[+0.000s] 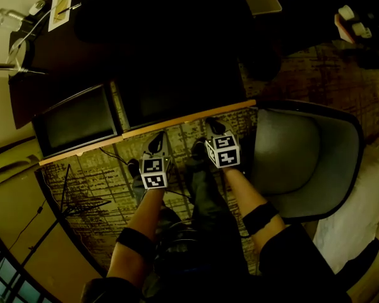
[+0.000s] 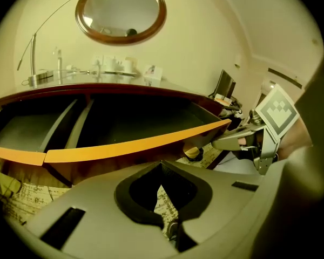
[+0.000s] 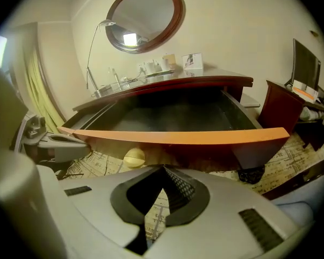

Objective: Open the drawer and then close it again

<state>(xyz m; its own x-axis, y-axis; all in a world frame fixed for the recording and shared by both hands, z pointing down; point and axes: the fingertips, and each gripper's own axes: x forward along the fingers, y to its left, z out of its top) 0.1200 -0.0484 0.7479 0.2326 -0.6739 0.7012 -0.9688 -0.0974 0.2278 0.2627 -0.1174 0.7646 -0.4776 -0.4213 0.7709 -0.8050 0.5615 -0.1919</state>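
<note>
- The drawer point(image 1: 189, 116) of the dark wooden desk point(image 3: 167, 84) stands pulled well out, its pale orange front edge towards the person and its dark inside bare as far as the gripper views show.
- A narrower drawer point(image 1: 76, 122) just beside that front edge, on the left, looks to be out as well; the two edges line up.
- The left gripper point(image 1: 156, 142) hangs just short of the front edge on the person's side, its tongs pressed together on nothing; only patterned carpet point(image 1: 95, 182) shows through the gap behind the tips.
- The right gripper point(image 1: 213, 127) sits near the right end of the front edge, tongs likewise closed and empty.
- A grey chair point(image 1: 303, 150) stands beside the right end of the front edge.
- Opening looks done, so the closing step is in hand.
- The next move likely calls for setting both closed tips against the front panel, below the front edge, and pushing level towards the desk with even pressure so the drawer does not skew.
</note>
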